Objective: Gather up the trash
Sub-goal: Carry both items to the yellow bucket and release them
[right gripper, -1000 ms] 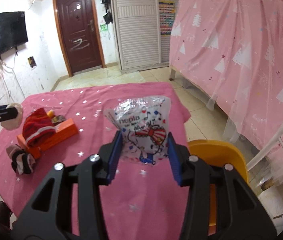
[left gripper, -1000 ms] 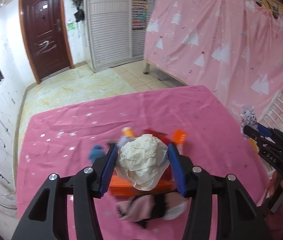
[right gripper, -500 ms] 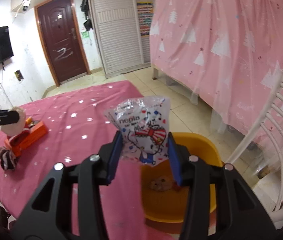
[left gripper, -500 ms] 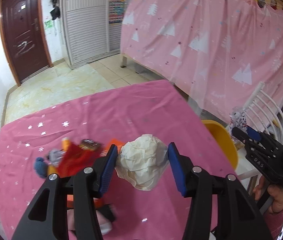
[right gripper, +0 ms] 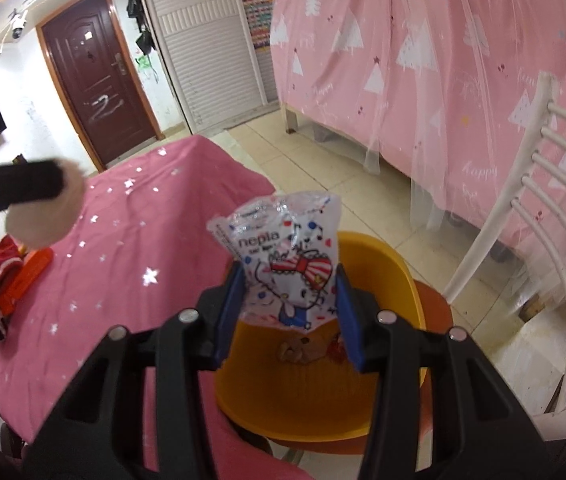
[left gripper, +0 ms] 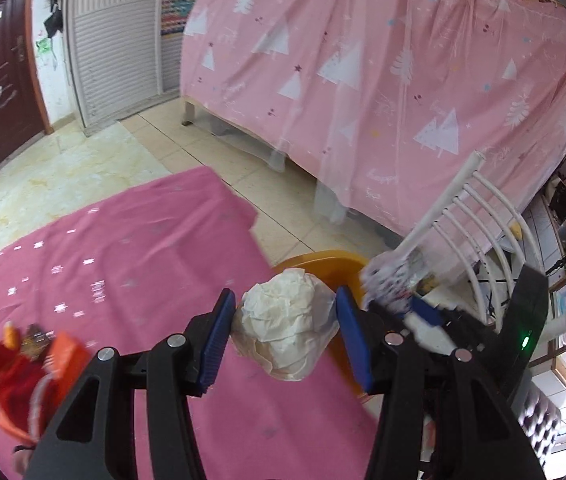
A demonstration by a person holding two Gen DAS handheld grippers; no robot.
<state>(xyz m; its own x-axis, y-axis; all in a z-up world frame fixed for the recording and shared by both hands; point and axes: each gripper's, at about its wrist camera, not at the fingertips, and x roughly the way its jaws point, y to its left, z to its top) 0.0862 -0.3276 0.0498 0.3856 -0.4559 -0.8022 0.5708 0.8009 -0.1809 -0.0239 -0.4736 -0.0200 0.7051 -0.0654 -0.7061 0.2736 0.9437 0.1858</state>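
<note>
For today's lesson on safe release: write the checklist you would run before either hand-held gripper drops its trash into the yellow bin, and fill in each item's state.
1. Right hand-held gripper grips the printed plastic wrapper: ok.
2. Wrapper is above the yellow bin opening: ok.
3. Left hand-held gripper grips the crumpled paper ball: ok.
4. Paper ball is over the bin: not ok, it overlaps only the bin's near rim, beside the pink tablecloth.
5. Bin has room: ok, only a few scraps at the bottom.
6. The two grippers are clear of each other: cannot tell.
</note>
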